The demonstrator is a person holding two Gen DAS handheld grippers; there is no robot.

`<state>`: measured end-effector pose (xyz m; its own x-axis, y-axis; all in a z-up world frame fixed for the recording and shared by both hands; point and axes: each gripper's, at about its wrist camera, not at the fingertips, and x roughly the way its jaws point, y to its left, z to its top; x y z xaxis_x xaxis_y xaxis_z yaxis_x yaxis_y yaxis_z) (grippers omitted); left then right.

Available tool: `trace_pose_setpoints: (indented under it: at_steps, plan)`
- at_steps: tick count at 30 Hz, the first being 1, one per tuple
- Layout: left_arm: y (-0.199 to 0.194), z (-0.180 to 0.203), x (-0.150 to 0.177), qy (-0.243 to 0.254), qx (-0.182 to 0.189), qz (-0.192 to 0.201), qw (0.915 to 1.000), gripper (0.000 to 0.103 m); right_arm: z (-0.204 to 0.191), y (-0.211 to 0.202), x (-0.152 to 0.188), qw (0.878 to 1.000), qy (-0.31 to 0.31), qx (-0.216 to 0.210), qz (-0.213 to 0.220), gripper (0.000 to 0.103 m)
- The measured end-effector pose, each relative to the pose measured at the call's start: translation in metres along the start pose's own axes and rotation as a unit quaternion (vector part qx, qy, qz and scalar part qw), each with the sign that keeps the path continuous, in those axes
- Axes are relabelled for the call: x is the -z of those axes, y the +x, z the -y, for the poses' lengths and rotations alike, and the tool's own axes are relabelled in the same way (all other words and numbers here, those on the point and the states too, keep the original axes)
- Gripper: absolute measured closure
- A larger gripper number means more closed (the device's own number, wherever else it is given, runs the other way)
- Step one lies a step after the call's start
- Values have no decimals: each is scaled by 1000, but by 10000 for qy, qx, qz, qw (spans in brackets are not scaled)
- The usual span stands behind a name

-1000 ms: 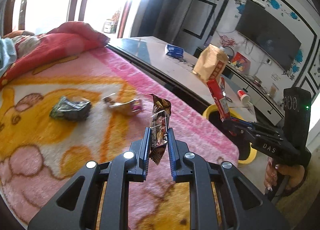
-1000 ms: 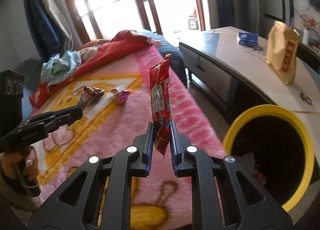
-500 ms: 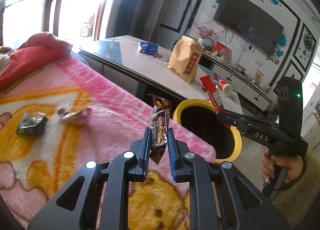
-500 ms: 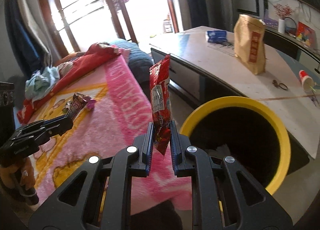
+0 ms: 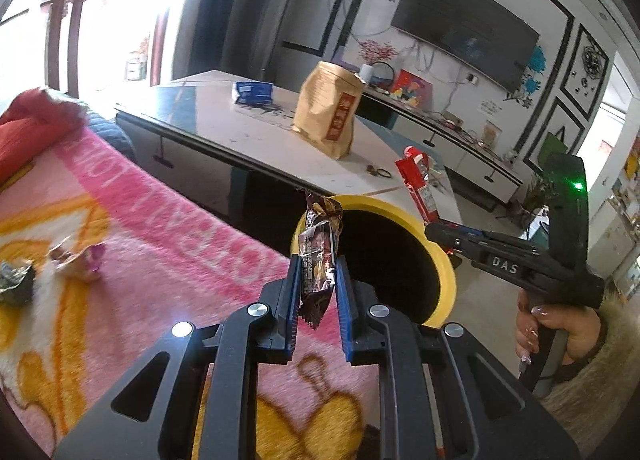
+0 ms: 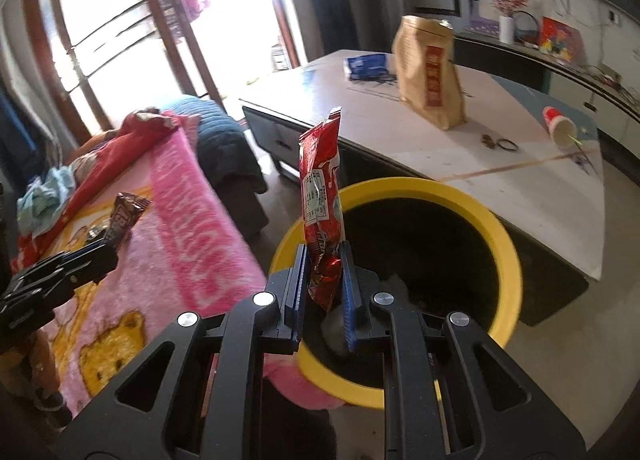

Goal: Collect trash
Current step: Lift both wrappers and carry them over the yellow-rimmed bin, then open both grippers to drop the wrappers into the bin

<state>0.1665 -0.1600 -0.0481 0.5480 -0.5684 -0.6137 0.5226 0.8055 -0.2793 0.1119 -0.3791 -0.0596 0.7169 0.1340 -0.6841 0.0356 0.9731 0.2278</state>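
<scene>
My left gripper [image 5: 318,278] is shut on a brown snack wrapper [image 5: 320,248] that stands upright between the pads, over the bed's edge near the yellow-rimmed bin [image 5: 444,272]. My right gripper [image 6: 324,272] is shut on a red snack wrapper [image 6: 322,183], held upright above the near rim of the bin [image 6: 508,252]. The right gripper with the red wrapper [image 5: 416,183] also shows in the left wrist view, over the bin's far side. Two more wrappers, a pink one [image 5: 80,260] and a dark one [image 5: 16,280], lie on the pink blanket [image 5: 180,240].
A low white table [image 6: 500,163] stands behind the bin with a brown paper bag [image 6: 432,75], a blue packet [image 6: 366,65], a red cup [image 6: 558,125] and small rings. A red quilt and clothes [image 6: 100,155] lie at the bed's far end. A TV [image 5: 464,25] hangs on the wall.
Both grippers have swung right from over the blanket toward the bin, each still holding its wrapper. The bin now sits directly ahead of both.
</scene>
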Motion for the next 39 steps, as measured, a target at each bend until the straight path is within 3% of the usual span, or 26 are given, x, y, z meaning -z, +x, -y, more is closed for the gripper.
trace_pose_setpoints:
  at_steps: [13, 26, 31, 33, 34, 35, 36, 37, 39]
  plan:
    - [41, 34, 1, 151, 294, -232, 9992, 87, 46, 1, 2, 9974, 575, 424, -51, 92]
    - [84, 57, -7, 413, 291, -480, 9976, 87, 76, 5, 4, 9948, 796, 623, -91, 91]
    - [102, 62, -10, 459, 295, -599, 9967, 87, 82, 6, 5, 9944, 874, 587, -121, 86]
    - [111, 63, -12, 445, 313, -645, 9964, 86, 84, 6, 5, 9942, 918, 561, -94, 79]
    - [113, 63, -12, 442, 305, -645, 9965, 80, 84, 6, 6, 9938, 938, 587, -71, 75]
    - [116, 62, -13, 433, 294, -630, 9966, 58, 85, 5, 6, 9936, 962, 594, -58, 67]
    - [118, 61, -14, 417, 284, -604, 9969, 44, 86, 5, 6, 9934, 983, 592, -45, 63]
    - [119, 58, -16, 396, 257, -578, 9972, 23, 86, 5, 6, 9931, 994, 614, -40, 61]
    - [117, 55, -16, 340, 235, -535, 9977, 20, 86, 5, 6, 9930, 990, 646, -17, 56]
